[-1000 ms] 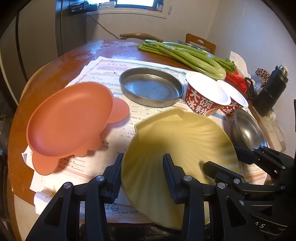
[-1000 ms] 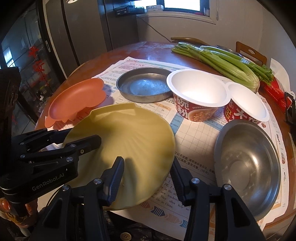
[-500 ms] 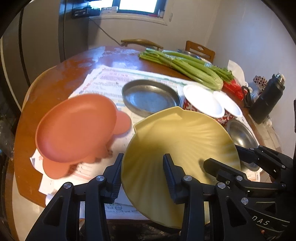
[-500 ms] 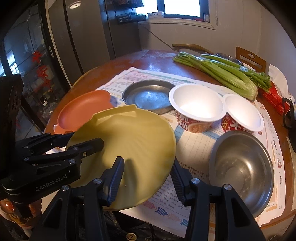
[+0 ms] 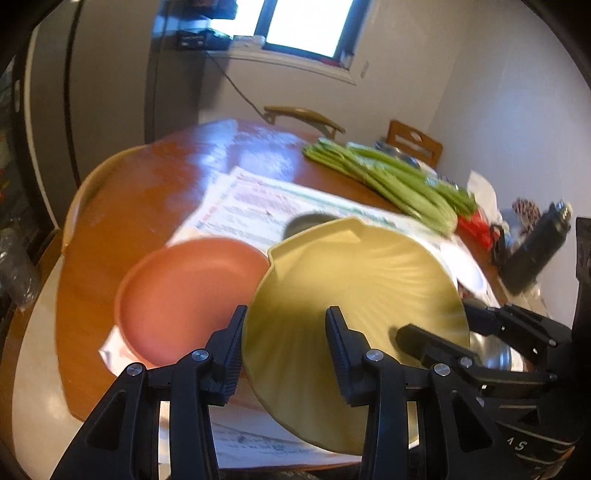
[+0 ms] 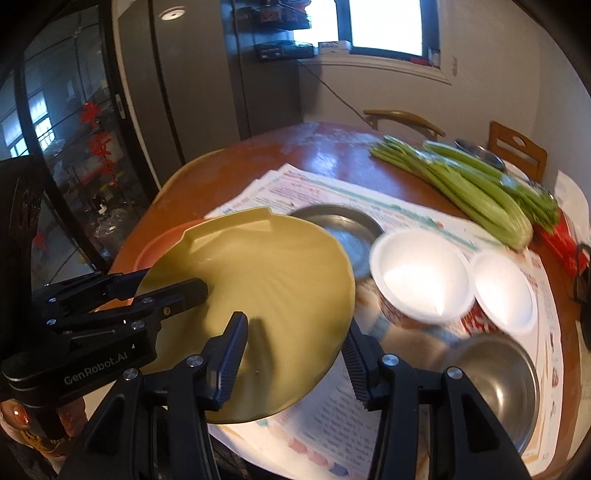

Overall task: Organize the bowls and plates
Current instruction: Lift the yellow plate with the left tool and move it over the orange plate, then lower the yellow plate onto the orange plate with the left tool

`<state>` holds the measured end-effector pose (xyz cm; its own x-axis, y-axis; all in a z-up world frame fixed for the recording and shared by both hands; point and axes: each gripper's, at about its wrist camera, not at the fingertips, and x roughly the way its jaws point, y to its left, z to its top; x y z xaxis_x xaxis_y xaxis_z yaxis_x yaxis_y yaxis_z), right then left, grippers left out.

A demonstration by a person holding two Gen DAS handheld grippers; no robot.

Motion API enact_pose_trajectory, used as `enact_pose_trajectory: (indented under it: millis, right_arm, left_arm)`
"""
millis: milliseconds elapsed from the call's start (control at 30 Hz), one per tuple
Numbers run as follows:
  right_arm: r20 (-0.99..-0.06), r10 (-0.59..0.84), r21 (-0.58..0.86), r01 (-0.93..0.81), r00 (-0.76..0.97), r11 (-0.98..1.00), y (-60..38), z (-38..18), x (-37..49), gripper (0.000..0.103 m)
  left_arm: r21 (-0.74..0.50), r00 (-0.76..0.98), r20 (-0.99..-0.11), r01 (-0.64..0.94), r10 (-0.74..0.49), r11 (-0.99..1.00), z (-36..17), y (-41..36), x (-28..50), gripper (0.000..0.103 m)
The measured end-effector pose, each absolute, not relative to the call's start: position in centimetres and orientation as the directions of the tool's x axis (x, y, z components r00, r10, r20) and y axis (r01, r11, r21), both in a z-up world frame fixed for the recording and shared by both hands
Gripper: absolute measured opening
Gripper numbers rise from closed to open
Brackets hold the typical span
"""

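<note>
Yellow plate [image 5: 354, 291] lifted higher off papered round table [image 5: 147, 192], both tongs [image 5: 284, 350] [image 6: 295, 354] clamped on it, window [image 6: 384, 26] behind.

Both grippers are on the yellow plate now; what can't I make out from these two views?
- Metal pan: left view, mostly hidden behind the yellow plate.
- Orange plate: right view, only a rim sliver shows past the yellow plate.
- Paper bowls: right view, labels blurred.
- Steel bowl: left view, covered by the right gripper.

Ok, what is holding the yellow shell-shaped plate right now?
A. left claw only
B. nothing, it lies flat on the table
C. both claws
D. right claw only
C: the left claw and right claw each clamp an edge of the yellow shell-shaped plate, which sits tilted above the papers.
</note>
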<state>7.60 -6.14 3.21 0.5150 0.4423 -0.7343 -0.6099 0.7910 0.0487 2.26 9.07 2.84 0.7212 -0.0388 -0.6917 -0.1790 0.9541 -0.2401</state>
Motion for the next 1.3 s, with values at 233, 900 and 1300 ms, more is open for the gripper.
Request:
enact_pose_trajectory:
  millis: [233,900,1300]
  right_arm:
    - [-0.708,0.492,0.026,-0.677,0.507,0.736,-2.3,5.5,7.8,0.051]
    - [-0.665,0.592,0.086,-0.741,0.455,0.666,4.1,6.6,10.3,0.051]
    - [-0.719,0.534,0.064,-0.724,0.444,0.687,5.1,3.5,11.1,0.051]
  left_arm:
    - [-0.236,0.751,-0.660,-0.239,0.026,0.942,5.2,12.8,1.4,0.042]
    - [-0.217,0.755,-0.651,-0.283,0.078,0.934,6.1,18.7,2.4,0.042]
    - [-0.224,0.703,-0.710,-0.291,0.049,0.930,2.4,19.5,4.5,0.042]
